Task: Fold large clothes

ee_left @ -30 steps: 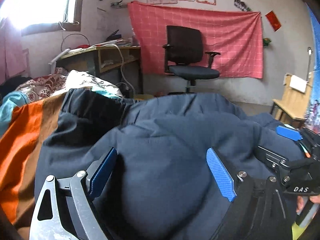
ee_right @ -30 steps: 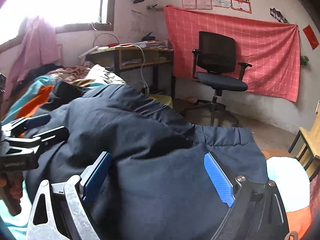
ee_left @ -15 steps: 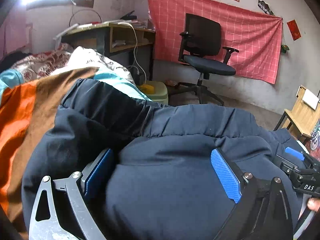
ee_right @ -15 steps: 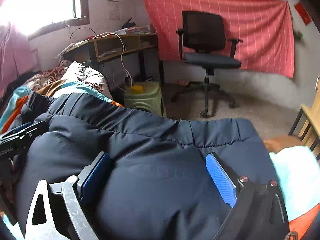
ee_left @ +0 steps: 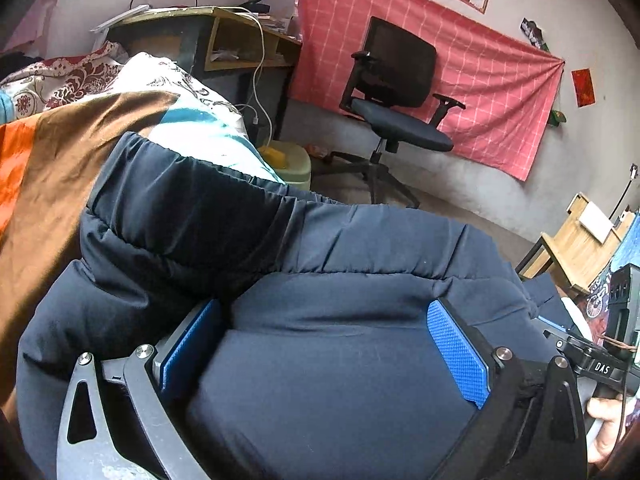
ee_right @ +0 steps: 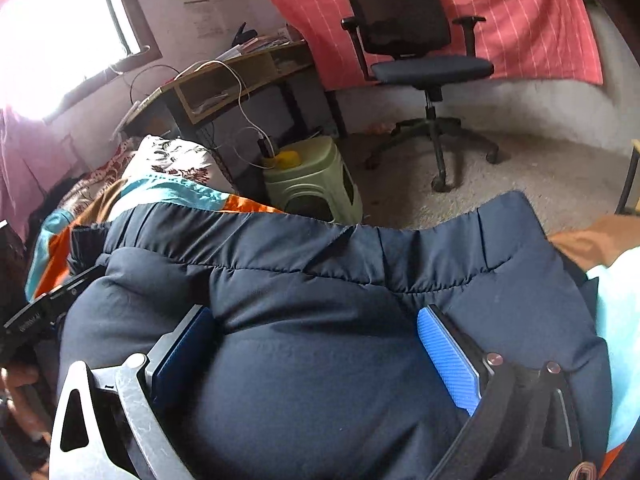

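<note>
Item: dark navy padded jacket (ee_left: 360,360), bulky, quilted, with a gathered elastic hem band; lies on the bed over a striped bedcover (ee_left: 48,168) of orange, brown and teal, its hem band reaching the bed's far edge beside the floor. Left gripper (ee_left: 324,344): fingers set wide apart with a thick roll of jacket bulging between the blue pads (ee_left: 456,352); the padding fills the gap, so this reads as a grip on a fat fold, not an idle spread. Right gripper (ee_right: 316,344): same condition, pads wide with jacket bunched between them, toward the bed's right side. Probable reason for the paired hold: a puffy garment springs open, so both ends of the folded edge are carried together to keep the fold level. Each gripper shows at the edge of the other's view, just beside the jacket. Surroundings: green plastic stool (ee_right: 312,180) at the bed's far edge; office chair (ee_right: 416,60) before a red checked cloth (ee_left: 480,80); wooden desk (ee_left: 224,36) at the bed's head.
</note>
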### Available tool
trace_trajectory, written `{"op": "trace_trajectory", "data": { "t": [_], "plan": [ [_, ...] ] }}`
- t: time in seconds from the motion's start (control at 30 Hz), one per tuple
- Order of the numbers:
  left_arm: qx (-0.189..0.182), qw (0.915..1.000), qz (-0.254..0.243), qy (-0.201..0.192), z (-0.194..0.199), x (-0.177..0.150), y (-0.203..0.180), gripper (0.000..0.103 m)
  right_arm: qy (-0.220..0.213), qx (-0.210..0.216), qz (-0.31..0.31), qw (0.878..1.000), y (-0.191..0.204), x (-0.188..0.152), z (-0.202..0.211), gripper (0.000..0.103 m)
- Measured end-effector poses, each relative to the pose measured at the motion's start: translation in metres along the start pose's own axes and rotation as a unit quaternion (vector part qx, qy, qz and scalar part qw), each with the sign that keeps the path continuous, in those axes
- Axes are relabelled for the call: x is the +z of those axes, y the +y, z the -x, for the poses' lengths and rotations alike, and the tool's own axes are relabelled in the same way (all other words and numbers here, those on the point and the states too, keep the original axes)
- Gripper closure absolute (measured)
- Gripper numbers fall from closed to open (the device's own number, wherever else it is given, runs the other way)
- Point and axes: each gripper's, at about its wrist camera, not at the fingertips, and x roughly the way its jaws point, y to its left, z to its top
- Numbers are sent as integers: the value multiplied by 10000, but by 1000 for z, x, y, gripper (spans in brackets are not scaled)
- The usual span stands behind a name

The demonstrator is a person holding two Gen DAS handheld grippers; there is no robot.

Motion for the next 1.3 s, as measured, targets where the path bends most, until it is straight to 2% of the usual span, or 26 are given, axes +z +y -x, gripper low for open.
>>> {"op": "trace_trajectory", "data": {
  "t": [0.27,0.43,0.57,0.7,0.93,1.13,1.3],
  "plan": [
    [152,9996,-124,-188,0,-6,-9,1,-32,-105,56,9999,3,-5,0,1],
    [626,9968,-365,-350,-3,-14,-23,1,-92,-181,93,9998,6,-6,-2,1],
    [790,9952,-472,-344,2,-20,-28,1,-76,-276,142,9995,10,-6,-4,1],
    [1074,9928,-490,-198,10,-21,-33,1,-167,-311,185,9992,13,-9,-2,0],
    [1316,9906,-351,127,30,-23,-26,1,-195,-293,165,9992,10,-10,-1,0],
    [1718,9844,-273,-264,57,-27,-27,1,-211,-506,200,9983,16,-12,24,0],
    [1819,9790,-712,-576,76,-33,-38,1,-357,-604,350,9969,22,-18,51,0]
  ]
}}
